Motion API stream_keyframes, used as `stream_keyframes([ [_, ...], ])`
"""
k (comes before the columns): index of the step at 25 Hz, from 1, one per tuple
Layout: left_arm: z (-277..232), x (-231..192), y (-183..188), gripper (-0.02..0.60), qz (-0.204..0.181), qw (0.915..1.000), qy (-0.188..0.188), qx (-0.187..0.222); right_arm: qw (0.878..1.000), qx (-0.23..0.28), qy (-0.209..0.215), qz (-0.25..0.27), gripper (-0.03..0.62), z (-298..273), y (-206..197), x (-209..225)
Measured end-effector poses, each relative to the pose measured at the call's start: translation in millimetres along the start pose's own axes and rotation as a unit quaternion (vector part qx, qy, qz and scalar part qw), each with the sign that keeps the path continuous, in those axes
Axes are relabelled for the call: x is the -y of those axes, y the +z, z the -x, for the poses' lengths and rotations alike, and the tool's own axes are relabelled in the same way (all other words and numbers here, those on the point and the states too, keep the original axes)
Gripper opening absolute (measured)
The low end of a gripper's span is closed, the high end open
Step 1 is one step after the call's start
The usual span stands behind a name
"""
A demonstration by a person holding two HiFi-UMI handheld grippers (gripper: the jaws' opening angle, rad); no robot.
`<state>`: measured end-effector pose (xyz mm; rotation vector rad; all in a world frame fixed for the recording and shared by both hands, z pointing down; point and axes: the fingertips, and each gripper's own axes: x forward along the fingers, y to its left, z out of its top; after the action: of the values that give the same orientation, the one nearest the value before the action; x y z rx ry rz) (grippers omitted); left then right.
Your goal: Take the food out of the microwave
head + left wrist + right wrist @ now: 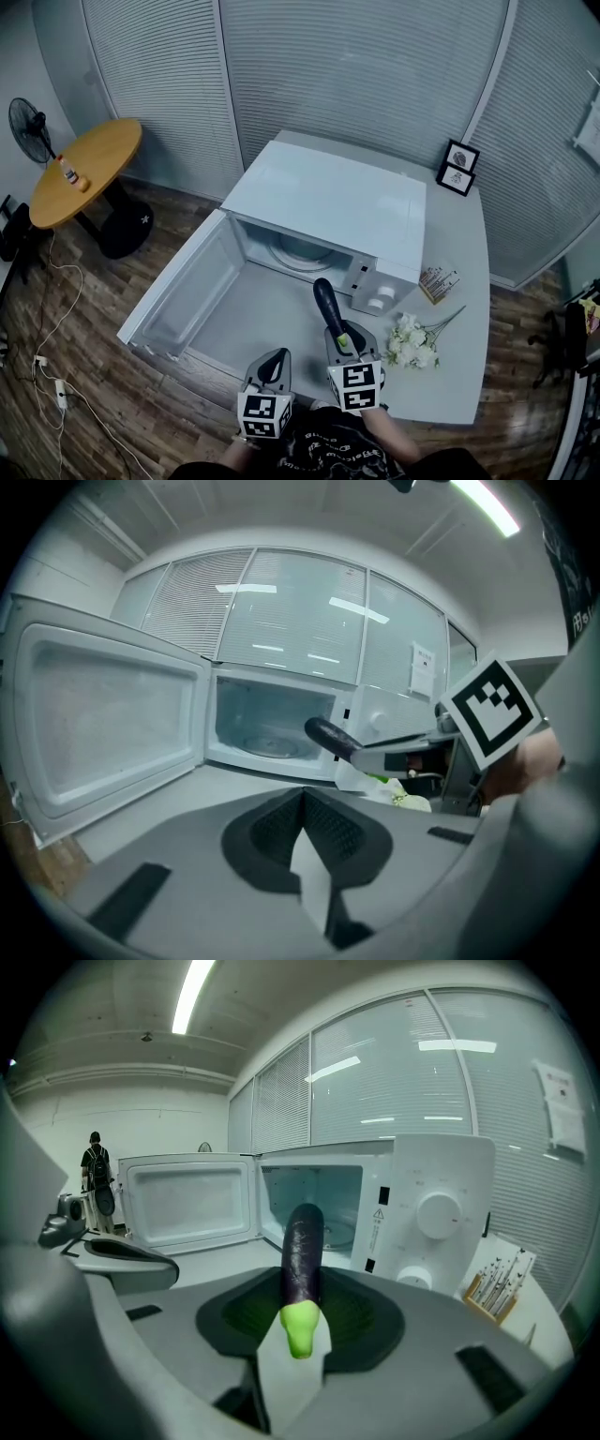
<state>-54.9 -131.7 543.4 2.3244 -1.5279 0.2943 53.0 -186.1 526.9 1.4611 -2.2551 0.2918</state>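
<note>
Where the right gripper [302,1283] closes its jaws, an eggplant [303,1239] is clamped by its pale green stem end. Its dark purple body juts out past the jaw tips, tilted upward. It is outside the microwave [328,202], in the air above the grey table [459,281], and its far end points at the open cavity straight ahead of the jaws. Inside the cavity lies the turntable [300,251], with nothing on it that can be seen.

Ahead of the jaws and to their left, the microwave door [183,286] stands swung wide open. Ahead to their right are the control panel and its two knobs. Farther right on the table lie a bunch of white flowers [412,342] and a small card holder [438,283]. Two black picture frames [459,167] stand near the table's back edge.

The left gripper [302,803] hovers just left of the right one, with its jaws pressed together on nothing.

Beyond the table, ribbed glass walls [375,66] enclose the room. To the left, on the wooden floor [84,375], stands a round wooden table [84,169] bearing a small bottle [67,171]. Beside it are a fan [30,129] and trailing cables [56,309]. A person [96,1171] stands far off under a ceiling strip light [192,997].
</note>
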Motion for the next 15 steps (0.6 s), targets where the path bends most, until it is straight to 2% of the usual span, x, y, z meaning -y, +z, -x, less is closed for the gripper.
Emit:
stream_keyframes([
  [15, 11.5, 22.9, -16.2, 0.008, 0.0, 0.9997, 0.025, -0.007, 1.0, -0.003, 0.022, -0.001, 0.129, 37.6, -41.2, 5.9],
])
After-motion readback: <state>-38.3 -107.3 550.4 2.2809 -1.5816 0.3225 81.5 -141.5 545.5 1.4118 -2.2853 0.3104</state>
